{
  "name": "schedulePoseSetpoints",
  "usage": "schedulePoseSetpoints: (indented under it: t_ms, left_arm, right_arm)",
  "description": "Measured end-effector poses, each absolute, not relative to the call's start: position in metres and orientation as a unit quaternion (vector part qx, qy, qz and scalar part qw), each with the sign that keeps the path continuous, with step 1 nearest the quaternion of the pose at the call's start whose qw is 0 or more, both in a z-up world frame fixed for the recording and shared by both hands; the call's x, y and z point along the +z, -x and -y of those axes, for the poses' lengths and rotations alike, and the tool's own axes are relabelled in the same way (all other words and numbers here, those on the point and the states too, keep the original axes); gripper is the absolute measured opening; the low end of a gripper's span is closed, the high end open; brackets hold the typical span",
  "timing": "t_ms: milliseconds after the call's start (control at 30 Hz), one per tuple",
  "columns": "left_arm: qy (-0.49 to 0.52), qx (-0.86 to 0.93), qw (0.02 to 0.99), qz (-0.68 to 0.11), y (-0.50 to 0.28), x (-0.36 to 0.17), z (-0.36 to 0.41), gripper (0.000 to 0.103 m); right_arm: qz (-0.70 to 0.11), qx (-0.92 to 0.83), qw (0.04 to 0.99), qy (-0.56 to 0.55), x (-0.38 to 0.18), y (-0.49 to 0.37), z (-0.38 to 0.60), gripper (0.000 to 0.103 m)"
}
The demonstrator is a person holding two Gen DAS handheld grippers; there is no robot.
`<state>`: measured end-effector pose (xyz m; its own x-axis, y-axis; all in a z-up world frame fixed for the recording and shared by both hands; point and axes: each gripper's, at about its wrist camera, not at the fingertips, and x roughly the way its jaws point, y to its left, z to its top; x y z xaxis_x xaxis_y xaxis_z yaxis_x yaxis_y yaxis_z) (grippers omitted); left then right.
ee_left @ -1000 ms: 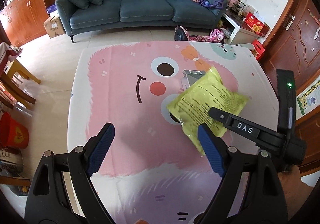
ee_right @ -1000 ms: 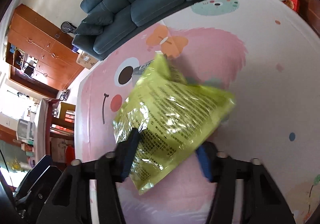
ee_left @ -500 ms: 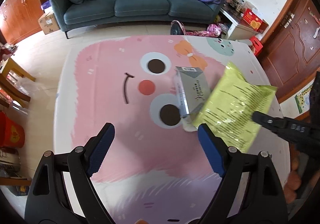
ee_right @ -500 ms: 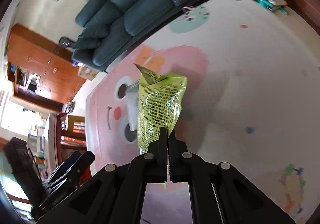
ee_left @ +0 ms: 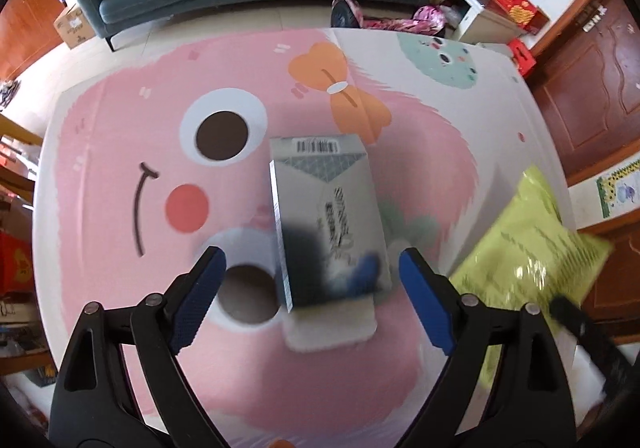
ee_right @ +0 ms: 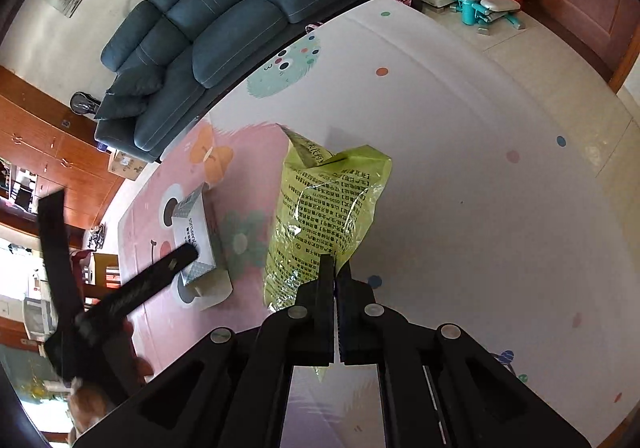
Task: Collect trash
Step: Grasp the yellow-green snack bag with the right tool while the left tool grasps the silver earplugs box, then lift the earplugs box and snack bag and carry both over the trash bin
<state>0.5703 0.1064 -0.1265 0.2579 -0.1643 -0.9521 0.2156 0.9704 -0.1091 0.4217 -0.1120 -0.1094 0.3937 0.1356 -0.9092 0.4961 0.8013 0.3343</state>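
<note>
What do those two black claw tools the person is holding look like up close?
Both are matte black plastic, each with two angular fingers joined by silver rivets. The left gripper has textured blue pads on its fingertips. On the right gripper only the black fingers show. No cables or sleeves are visible in either wrist view.

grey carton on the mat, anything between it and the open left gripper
Nothing visible. The grey carton lies flat just ahead of the left gripper, framed by its open fingers; the yellow-green bag hangs off to the right.
</note>
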Motion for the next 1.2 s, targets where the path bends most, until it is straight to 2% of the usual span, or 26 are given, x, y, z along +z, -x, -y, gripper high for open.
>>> schedulePoseSetpoints:
  t_ms: [200, 300, 367, 733, 1000, 1200]
  left_arm:
    - [-0.047, -0.088, 0.776, -0.623, -0.591, -0.155, -0.087, 0.088]
    - [-0.053, -0.075, 0.784, -0.614, -0.591, -0.158, -0.085, 0.064]
    - [-0.054, -0.075, 0.784, -0.614, -0.589, -0.159, -0.084, 0.058]
    - [-0.058, -0.126, 0.79, -0.597, -0.519, -0.129, -0.093, 0.057]
    - [-0.046, -0.124, 0.8, -0.586, -0.407, -0.083, -0.109, 0.057]
    - [-0.025, -0.093, 0.819, -0.565, -0.286, -0.046, -0.11, 0.057]
  right_arm:
    - [-0.543, -0.111, 0.779, -0.293, -0.114, -0.419, 0.113, 0.001]
    - [-0.544, -0.105, 0.777, -0.299, -0.114, -0.415, 0.114, 0.001]
    - [-0.544, -0.101, 0.775, -0.306, -0.114, -0.413, 0.115, 0.001]
    - [-0.55, -0.05, 0.758, -0.346, -0.101, -0.389, 0.107, 0.001]
    - [-0.558, 0.006, 0.752, -0.35, -0.069, -0.324, 0.096, 0.001]
    - [-0.563, 0.074, 0.754, -0.33, -0.043, -0.245, 0.096, 0.001]
